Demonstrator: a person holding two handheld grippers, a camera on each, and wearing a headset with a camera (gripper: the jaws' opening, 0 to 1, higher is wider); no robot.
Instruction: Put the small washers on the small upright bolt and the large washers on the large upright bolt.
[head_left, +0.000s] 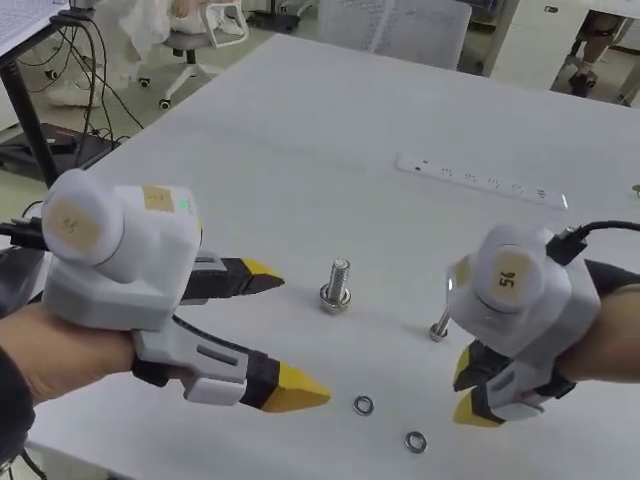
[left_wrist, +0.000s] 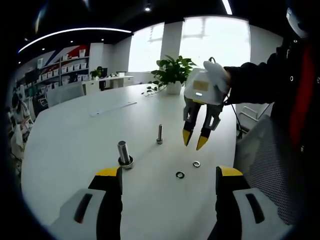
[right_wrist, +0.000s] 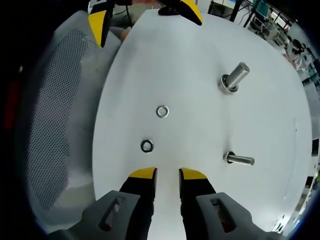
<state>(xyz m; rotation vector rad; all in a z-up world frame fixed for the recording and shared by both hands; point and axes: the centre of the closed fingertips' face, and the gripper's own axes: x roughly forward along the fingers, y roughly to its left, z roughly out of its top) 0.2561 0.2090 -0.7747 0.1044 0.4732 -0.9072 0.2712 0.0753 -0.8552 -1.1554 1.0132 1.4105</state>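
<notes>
White bench (head_left: 300, 150) carries the large bolt (head_left: 337, 285) and small bolt (head_left: 440, 327) upright mid-surface, with one washer (head_left: 363, 405) and a nearer washer (head_left: 416, 441) loose toward its near edge. The left gripper (head_left: 298, 338) has its jaws wide apart and empty. The right gripper (head_left: 463, 397) has its jaws narrowly parted and empty, near the washers.

Head view: high, looking down on table (head_left: 300, 150). Left gripper view: low, level across it. Right gripper view: steep, close. All share large bolt (head_left: 337, 283), washers (head_left: 363, 405).
</notes>
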